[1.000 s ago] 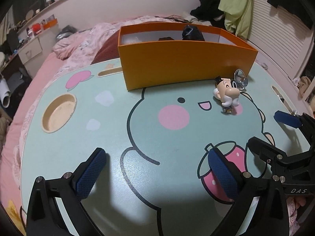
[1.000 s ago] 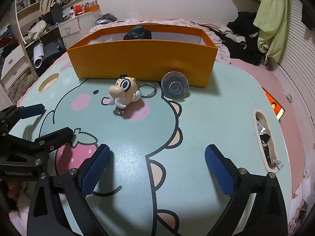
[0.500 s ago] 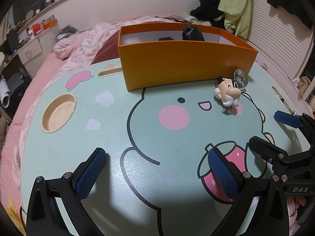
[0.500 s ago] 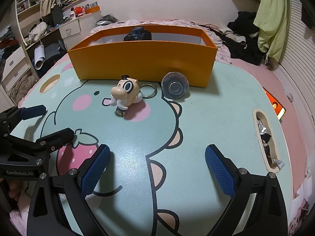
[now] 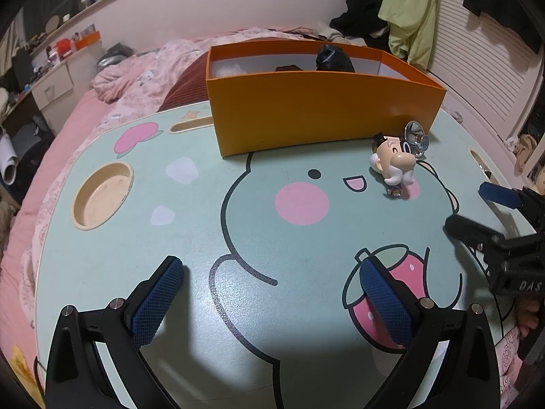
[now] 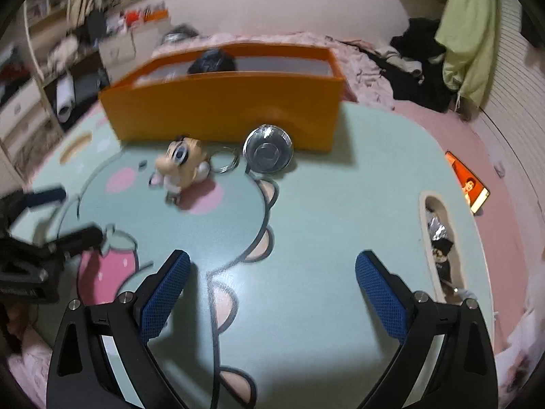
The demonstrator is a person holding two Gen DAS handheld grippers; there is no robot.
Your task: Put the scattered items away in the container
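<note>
An orange box (image 5: 320, 109) stands at the far side of the green cartoon table (image 5: 170, 238); it also shows in the right wrist view (image 6: 221, 105), with a black bag (image 5: 332, 58) inside. A cartoon-head keychain figure (image 5: 393, 163) with a metal ring (image 6: 224, 160) lies in front of the box. A round shiny metal piece (image 6: 268, 148) leans beside it against the box. My left gripper (image 5: 269, 303) is open and empty, low over the near table. My right gripper (image 6: 270, 293) is open and empty, short of the metal piece.
A round cup recess (image 5: 102, 196) sits at the table's left. A slot (image 6: 439, 238) with small clutter is at the right edge. A phone (image 6: 468, 182) lies on the pink bed. Bedding and clothes surround the table.
My right gripper has moved forward toward the keychain figure and metal piece, which now look larger and blurred. My left gripper has hardly moved.
</note>
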